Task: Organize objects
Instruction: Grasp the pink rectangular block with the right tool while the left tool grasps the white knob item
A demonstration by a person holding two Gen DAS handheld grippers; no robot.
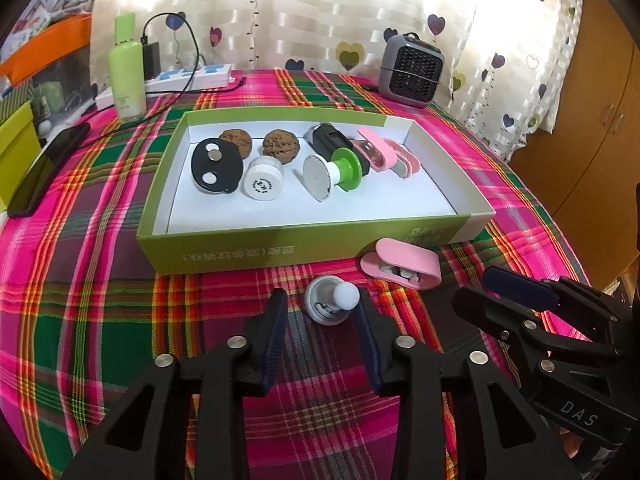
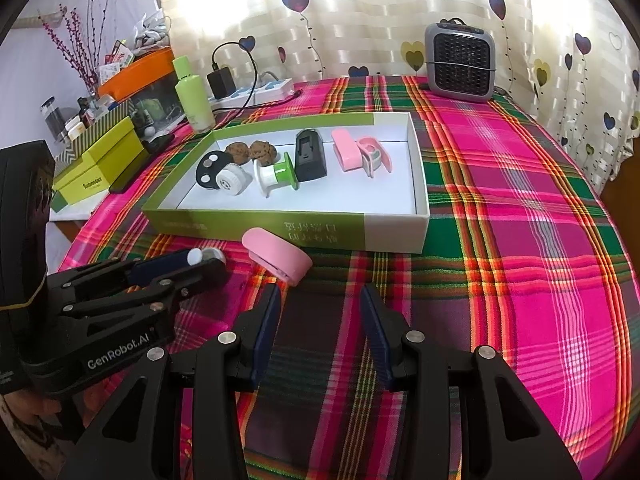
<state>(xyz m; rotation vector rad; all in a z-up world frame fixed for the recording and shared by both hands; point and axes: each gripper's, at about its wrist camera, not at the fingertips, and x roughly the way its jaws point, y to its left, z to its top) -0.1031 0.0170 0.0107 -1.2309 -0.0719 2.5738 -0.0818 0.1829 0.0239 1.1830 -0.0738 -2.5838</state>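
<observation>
While both tools hang low over the plaid-covered worktop, neither holds anything. Left tool: fingers spread apart, nothing clamped; a small white knobbed piece lies on the cloth right between the fingertips, close to the right-hand pad, contact cannot be told. From the right wrist view the same piece peeks out at the left tool's tips. Right tool: fingers wide apart, empty, bare cloth between them. A pink clip lies on the cloth just ahead of and left of the right tool's left finger, near the front wall of the green-and-white box; in the left view the clip sits between the two tools, apart from both. Inside the box: black oval disc, white round cap, two brown walnuts, green-and-white spool on its side, black block, two more pink clips. Behind the box: green bottle, power strip, grey heater
</observation>
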